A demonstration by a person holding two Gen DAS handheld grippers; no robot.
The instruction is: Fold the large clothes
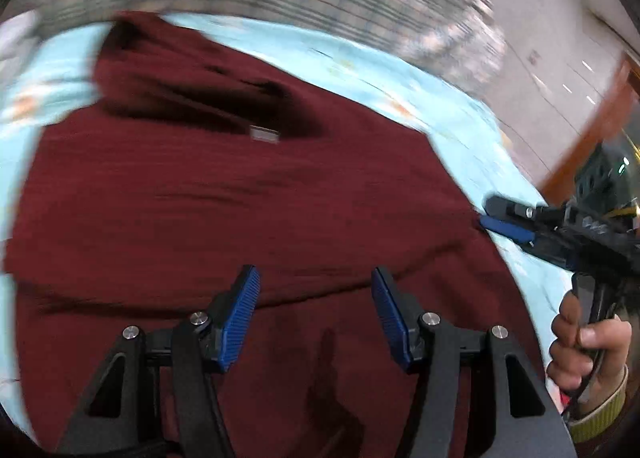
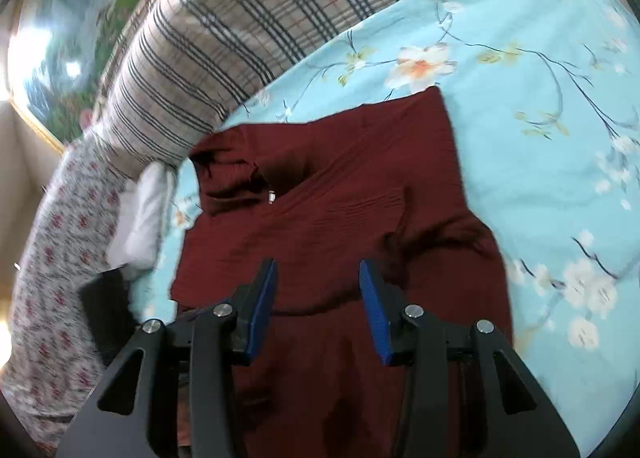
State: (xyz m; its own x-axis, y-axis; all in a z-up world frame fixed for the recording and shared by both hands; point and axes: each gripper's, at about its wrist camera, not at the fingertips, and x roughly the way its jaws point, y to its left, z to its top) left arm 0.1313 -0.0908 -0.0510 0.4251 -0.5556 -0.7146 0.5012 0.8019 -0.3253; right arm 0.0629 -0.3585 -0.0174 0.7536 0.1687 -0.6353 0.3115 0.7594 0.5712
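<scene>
Garment: a dark red knitted top (image 1: pixel 224 194) lies spread across the middle of both views on a pale blue floral bedsheet (image 2: pixel 532 130), its neckline toward the upper part of the frame and a small pale label (image 1: pixel 264 134) showing inside the collar.
Fold: in the right wrist view one side of the top is turned in over the body, its straight edge reaching toward the upper centre of the frame.
Left gripper (image 1: pixel 316 314): bottom centre of its own view, blue pads set wide apart above the red fabric, nothing between them.
Right gripper (image 2: pixel 318 306): bottom centre of its own view, pads parted wide over the lower part of the top, gripping nothing; in the left wrist view it enters from the right edge, its tip at the garment's right border, and contact there cannot be told.
Right hand (image 1: pixel 584 350): lower right of the left wrist view, wrapped round the tool's handle.
Bedding: a plaid blanket (image 2: pixel 248 30) fills the upper part of both frames; a white pillow (image 2: pixel 140 218) lies at the left of the right wrist view.
</scene>
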